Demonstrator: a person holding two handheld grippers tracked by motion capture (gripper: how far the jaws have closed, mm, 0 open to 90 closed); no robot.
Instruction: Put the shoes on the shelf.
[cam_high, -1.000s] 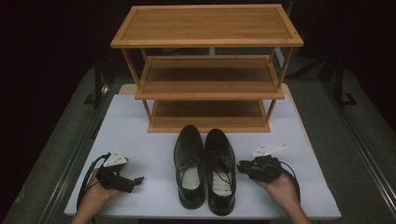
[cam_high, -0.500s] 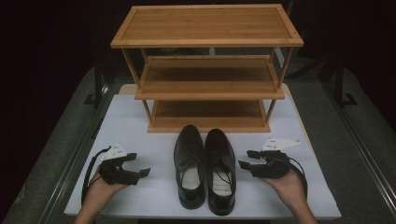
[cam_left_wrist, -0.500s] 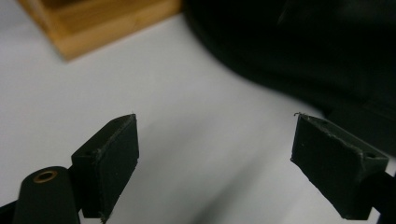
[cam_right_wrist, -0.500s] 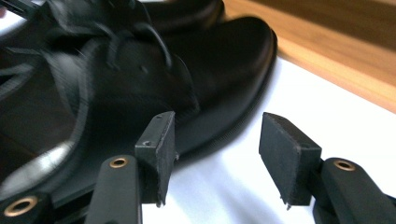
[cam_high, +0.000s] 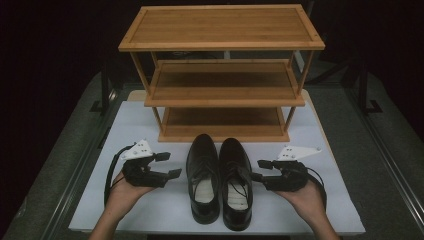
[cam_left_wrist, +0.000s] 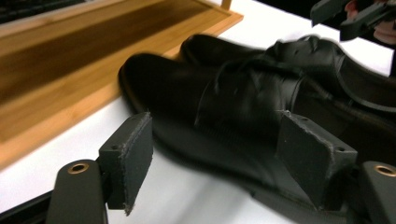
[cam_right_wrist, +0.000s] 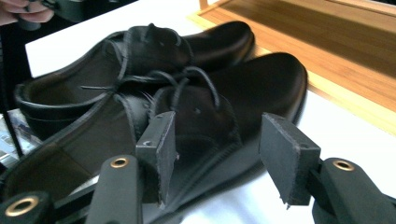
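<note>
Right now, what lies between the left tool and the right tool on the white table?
In the high view, the pair of black leather lace-up shoes stands side by side between the left tool and the right tool, toes toward the wooden three-shelf rack.

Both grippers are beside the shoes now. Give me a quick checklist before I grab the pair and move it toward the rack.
1. Left gripper open, nothing between its pads: ok; the jaws have just been closing.
2. Right gripper open and holding nothing: ok.
3. Each gripper aimed at its nearer shoe, left shoe and right shoe: ok.
4. Shoes upright, side by side, toes toward the rack: ok.
5. Bottom shelf free for the pair: ok.
6. Loose laces clear of the right gripper's pads: cannot tell.
</note>
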